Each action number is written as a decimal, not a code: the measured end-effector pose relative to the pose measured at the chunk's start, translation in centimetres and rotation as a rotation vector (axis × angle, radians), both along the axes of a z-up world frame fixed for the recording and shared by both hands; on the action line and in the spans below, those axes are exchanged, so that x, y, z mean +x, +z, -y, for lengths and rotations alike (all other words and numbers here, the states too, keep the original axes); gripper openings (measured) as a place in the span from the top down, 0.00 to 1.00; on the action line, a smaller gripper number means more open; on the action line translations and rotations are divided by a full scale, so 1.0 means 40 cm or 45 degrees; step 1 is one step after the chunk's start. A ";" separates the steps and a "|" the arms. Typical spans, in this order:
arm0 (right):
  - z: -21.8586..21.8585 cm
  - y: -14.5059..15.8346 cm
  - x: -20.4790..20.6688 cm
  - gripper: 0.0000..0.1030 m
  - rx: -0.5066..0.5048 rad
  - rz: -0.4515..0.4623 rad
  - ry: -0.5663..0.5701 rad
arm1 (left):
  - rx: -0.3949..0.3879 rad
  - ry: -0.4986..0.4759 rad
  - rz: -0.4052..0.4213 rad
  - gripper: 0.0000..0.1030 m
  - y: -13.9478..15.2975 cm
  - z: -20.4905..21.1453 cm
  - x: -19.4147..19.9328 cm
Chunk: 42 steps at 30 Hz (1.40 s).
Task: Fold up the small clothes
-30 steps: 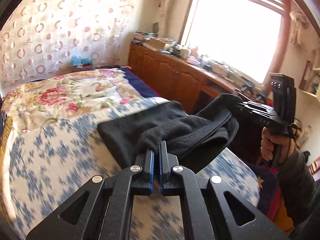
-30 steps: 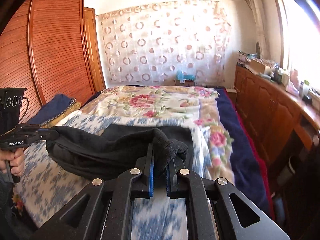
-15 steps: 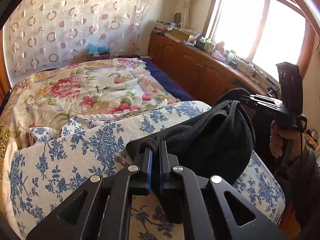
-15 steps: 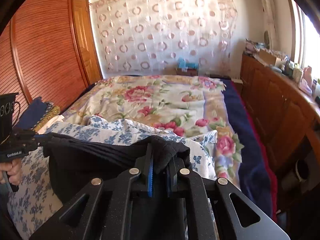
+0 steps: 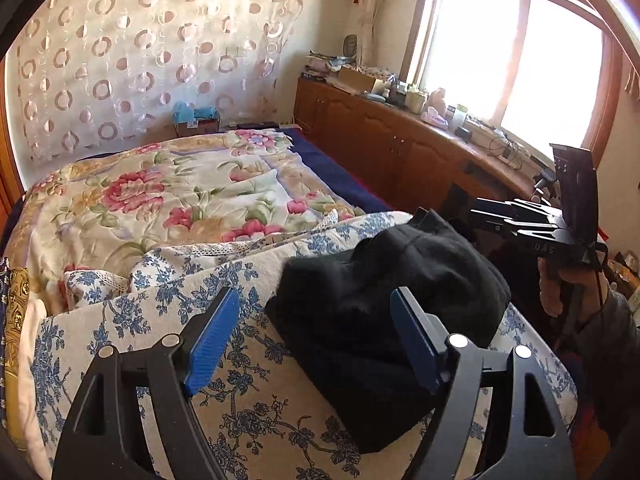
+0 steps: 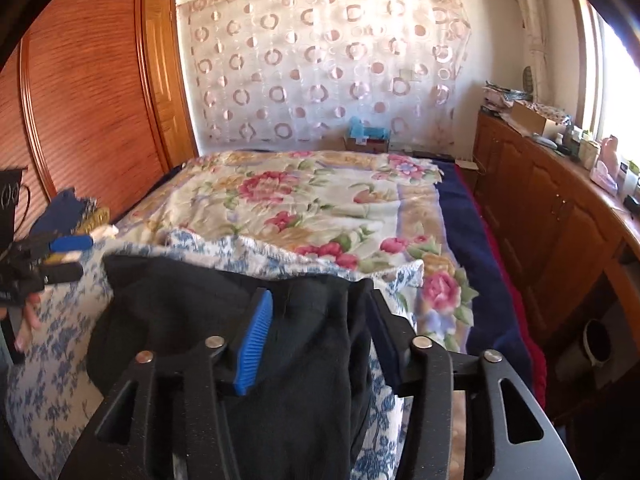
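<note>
A black garment (image 5: pixel 384 300) lies bunched and folded over on the blue-flowered cloth (image 5: pixel 120 320) at the near end of the bed. My left gripper (image 5: pixel 312 340) is opening, its blue pads (image 5: pixel 212 336) wide apart; the garment's near edge lies between them, untouched. In the right wrist view the same garment (image 6: pixel 168 312) fills the foreground. My right gripper (image 6: pixel 320 340) is opening too, with black cloth lying loose between its fingers and over the right one. Each gripper shows in the other's view, the right gripper (image 5: pixel 516 220) held by a hand and the left gripper (image 6: pixel 52 256).
A flowered quilt (image 5: pixel 168 196) covers the far part of the bed. A wooden cabinet (image 5: pixel 400 148) with clutter on top runs along the right under a bright window. A wooden wardrobe (image 6: pixel 88 92) stands at the left, with folded dark cloth (image 6: pixel 64 212) beside it.
Both grippers were shut on the black garment and carried it forward over itself. Now both have opened and the garment rests on the blue-flowered cloth.
</note>
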State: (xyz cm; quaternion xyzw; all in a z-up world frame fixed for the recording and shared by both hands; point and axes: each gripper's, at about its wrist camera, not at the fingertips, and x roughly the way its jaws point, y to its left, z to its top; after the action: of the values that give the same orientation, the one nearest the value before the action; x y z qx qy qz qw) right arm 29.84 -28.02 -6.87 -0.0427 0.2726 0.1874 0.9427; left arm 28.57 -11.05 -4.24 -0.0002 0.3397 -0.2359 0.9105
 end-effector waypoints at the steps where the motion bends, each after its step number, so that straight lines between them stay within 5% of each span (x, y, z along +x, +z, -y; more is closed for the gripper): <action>1: 0.004 -0.001 0.020 0.47 -0.009 -0.019 -0.005 | 0.007 0.002 -0.007 0.23 -0.006 0.003 0.003; 10: 0.017 -0.011 0.138 0.50 0.066 -0.212 -0.015 | 0.056 0.005 -0.140 0.23 -0.094 0.036 0.024; 11: 0.020 -0.010 0.144 0.56 0.085 -0.232 0.016 | 0.059 0.008 -0.145 0.23 -0.098 0.036 0.024; 13: 0.012 -0.005 0.151 0.85 0.090 -0.241 0.076 | 0.055 0.014 -0.150 0.24 -0.101 0.035 0.025; 15: 0.009 0.003 0.148 0.95 0.035 -0.207 0.107 | 0.057 0.020 -0.148 0.24 -0.101 0.035 0.025; 21: 0.083 0.049 0.114 0.97 0.098 -0.012 -0.098 | 0.080 0.037 -0.142 0.23 -0.110 0.034 0.025; 29: 0.085 0.050 0.131 0.97 0.058 -0.110 -0.127 | 0.073 0.045 -0.160 0.23 -0.111 0.032 0.028; 32: 0.083 0.070 0.121 0.71 0.085 -0.130 -0.119 | 0.035 0.031 -0.183 0.23 -0.112 0.032 0.041; 34: 0.079 0.069 0.118 0.42 0.103 -0.145 -0.101 | 0.025 0.024 -0.200 0.23 -0.117 0.036 0.053; 42: 0.083 0.030 0.145 0.41 0.071 -0.249 -0.093 | -0.021 -0.023 -0.291 0.31 -0.145 0.055 0.099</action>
State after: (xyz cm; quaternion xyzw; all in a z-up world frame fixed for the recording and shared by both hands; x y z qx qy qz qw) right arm 35.63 -31.34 -5.69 0.0119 0.3595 0.1639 0.9186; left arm 32.51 -13.26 -10.04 -0.0316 0.4393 -0.2452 0.8637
